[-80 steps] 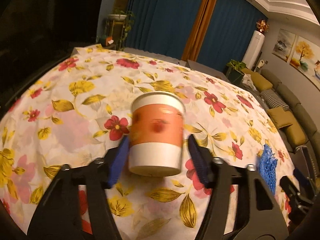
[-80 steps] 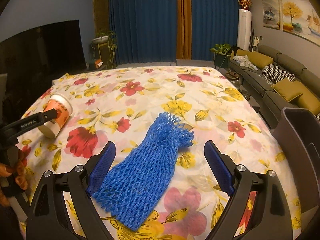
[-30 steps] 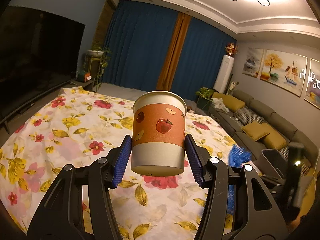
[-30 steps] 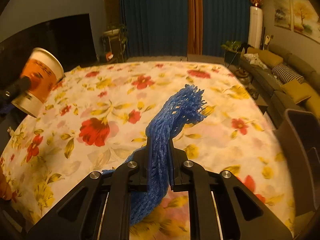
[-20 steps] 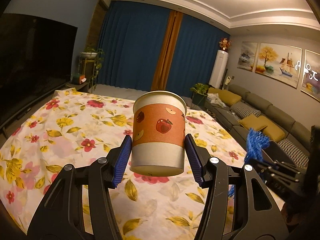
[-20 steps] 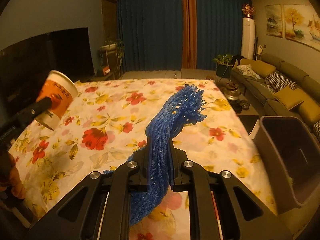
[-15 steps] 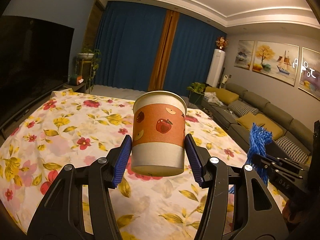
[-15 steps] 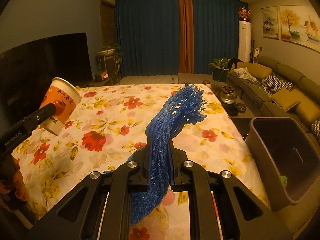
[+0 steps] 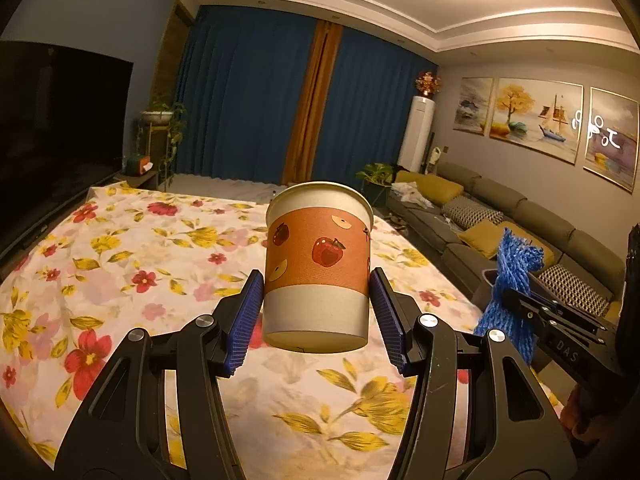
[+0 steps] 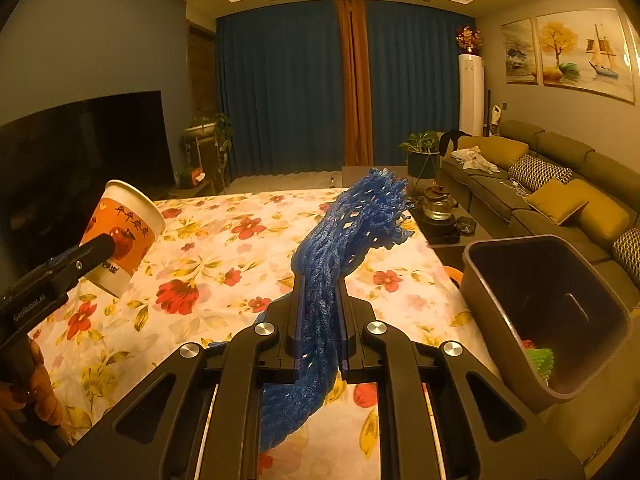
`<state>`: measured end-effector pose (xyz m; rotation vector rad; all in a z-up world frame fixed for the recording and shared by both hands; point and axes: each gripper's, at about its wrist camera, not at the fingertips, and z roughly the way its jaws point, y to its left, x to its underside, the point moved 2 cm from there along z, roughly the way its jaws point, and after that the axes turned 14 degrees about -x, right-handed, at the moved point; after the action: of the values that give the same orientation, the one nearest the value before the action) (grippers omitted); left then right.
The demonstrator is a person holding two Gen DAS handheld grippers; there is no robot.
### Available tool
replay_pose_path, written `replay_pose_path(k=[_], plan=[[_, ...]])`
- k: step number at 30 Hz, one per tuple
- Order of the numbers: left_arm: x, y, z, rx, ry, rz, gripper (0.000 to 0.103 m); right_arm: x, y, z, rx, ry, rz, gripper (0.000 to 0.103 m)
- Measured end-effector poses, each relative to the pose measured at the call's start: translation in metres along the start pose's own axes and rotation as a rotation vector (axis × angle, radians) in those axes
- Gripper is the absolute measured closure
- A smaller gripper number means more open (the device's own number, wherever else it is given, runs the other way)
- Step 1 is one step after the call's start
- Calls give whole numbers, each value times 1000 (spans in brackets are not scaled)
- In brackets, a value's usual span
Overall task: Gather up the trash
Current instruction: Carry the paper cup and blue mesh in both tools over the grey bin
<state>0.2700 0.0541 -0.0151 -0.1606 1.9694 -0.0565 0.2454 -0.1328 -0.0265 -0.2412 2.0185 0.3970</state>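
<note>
**Cup and net both lifted clear of the flowered surface**

Left wrist view: the left claw is gripping a paper cup by its lower half, the blue pads pressing against both sides. The cup is sitting upright, white with an orange band printed with apples, and is hanging above the surface, which is wearing a cloth of red flowers and yellow leaves. To the right of the cup, the right claw is showing from the side, pinching a blue foam net whose frayed top is sticking up in front of the sofa. Behind the cup, dark blue curtains are hanging at the far end of the room.

Right wrist view: the right claw is closed tight on the blue foam net, which is running up between the pads and fanning out above them, its tail drooping below the claw over the surface. To the right of the net, a dark bin is standing beside the surface with its mouth tilted toward the camera; something green and red is lying at its bottom. To the left of the net, the left claw is holding the paper cup, which is appearing tilted here, above the flowered cloth. A hand is wrapping the left claw's handle at the lower left edge.
</note>
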Motion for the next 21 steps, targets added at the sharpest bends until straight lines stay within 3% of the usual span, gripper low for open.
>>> replay_pose_path(k=[21], plan=[[14,-74,-16,102,3,48,50,0,-34,-53,28,-80,29,89]])
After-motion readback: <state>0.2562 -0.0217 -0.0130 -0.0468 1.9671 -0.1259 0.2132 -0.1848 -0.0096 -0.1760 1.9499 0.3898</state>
